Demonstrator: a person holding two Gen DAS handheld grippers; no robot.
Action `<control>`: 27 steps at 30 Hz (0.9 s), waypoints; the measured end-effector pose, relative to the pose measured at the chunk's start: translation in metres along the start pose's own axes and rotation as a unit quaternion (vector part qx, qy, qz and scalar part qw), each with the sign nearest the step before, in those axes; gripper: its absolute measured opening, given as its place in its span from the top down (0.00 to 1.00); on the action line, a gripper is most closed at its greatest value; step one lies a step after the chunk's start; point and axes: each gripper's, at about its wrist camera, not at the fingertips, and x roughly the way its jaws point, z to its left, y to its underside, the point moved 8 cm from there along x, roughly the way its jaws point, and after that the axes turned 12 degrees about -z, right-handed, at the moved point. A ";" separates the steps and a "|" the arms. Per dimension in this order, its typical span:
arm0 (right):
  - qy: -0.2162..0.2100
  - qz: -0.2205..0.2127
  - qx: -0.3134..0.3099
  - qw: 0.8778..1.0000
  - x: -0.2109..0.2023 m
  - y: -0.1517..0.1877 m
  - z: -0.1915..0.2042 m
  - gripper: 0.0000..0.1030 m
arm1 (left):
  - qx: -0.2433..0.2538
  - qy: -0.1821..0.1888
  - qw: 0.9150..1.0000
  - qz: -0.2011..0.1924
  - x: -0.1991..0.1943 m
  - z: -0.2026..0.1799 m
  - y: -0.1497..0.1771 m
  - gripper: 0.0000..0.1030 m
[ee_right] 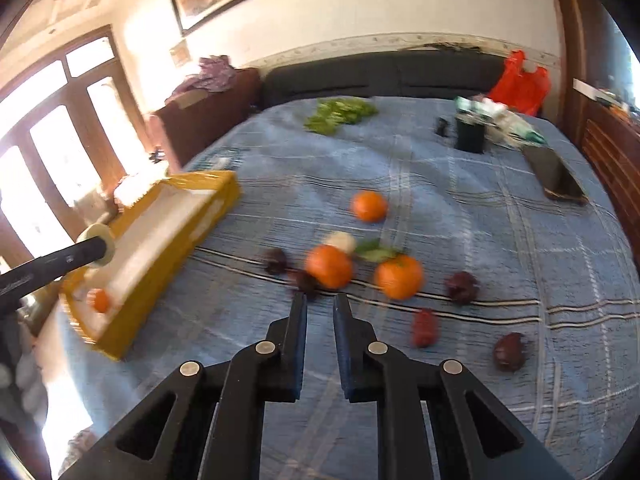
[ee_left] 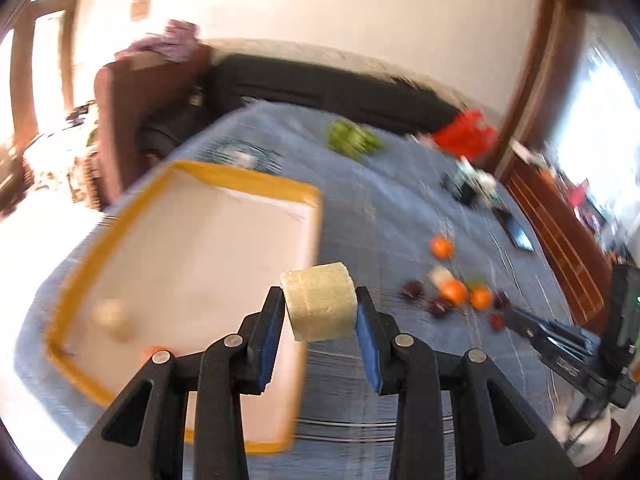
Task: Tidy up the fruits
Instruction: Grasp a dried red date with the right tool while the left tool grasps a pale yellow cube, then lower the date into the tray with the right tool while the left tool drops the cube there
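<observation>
Fruits: three oranges [ee_right: 329, 266], a pale piece and several dark red fruits [ee_right: 462, 287] lie scattered on the blue bed cover [ee_right: 500, 240]; one small orange [ee_right: 100, 301] and one pale piece [ee_left: 112, 318] are already inside the yellow tray [ee_left: 236, 178].
Left gripper [ee_left: 320, 312]: its fingers pinch a pale cylindrical fruit piece [ee_left: 320, 304], probably a banana section, just above the near right edge of the tray.
Right gripper [ee_right: 320, 304]: fingers nearly together with a narrow gap, holding nothing, pointing at the cluster of oranges.
Step in hand: I judge that the pale piece is being carried to the tray.
Next move: bring it over the white tray floor, lower it, then spread the fingers.
Left view only: the whole tray floor and the grip on the piece.
Right view only: the tray from the side, and the far dark fruits [ee_right: 508, 352] on the bed.
</observation>
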 end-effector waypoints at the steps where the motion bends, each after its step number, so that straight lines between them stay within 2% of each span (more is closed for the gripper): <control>1: -0.021 0.001 0.006 1.000 -0.002 -0.004 0.011 0.85 | -0.008 -0.011 1.000 -0.011 -0.008 0.016 -0.005 0.67; 5: -0.092 0.008 0.046 0.995 -0.004 -0.019 0.045 0.85 | -0.035 -0.025 0.999 -0.026 -0.021 0.055 -0.011 0.67; 8: -0.109 0.011 0.080 0.991 -0.003 -0.027 0.047 0.85 | -0.054 -0.025 0.998 -0.029 -0.028 0.074 -0.007 0.67; 9: -0.101 0.007 0.086 0.991 -0.005 -0.029 0.040 0.85 | -0.059 -0.024 0.998 -0.029 -0.029 0.078 -0.005 0.67; 13: -0.001 -0.006 0.085 0.996 -0.020 -0.027 -0.015 0.85 | -0.074 -0.012 0.997 -0.027 -0.031 0.088 0.002 0.67; 16: 0.076 0.006 0.097 0.992 -0.033 -0.009 -0.070 0.85 | -0.083 -0.006 0.996 -0.025 -0.030 0.090 0.005 0.67; 18: 0.109 0.019 0.107 0.988 -0.038 0.003 -0.098 0.85 | -0.084 -0.005 0.996 -0.023 -0.027 0.089 0.007 0.67; 21: 0.129 0.036 0.117 0.984 -0.036 0.019 -0.121 0.81 | -0.084 -0.005 0.996 -0.015 -0.022 0.085 0.010 0.67; 24: 0.113 0.043 0.102 0.987 -0.026 0.023 -0.118 0.79 | -0.078 -0.006 0.997 -0.008 -0.018 0.076 0.012 0.67; 27: 0.099 0.053 0.070 0.991 -0.003 0.021 -0.101 0.66 | -0.072 -0.008 0.997 -0.006 -0.018 0.071 0.012 0.67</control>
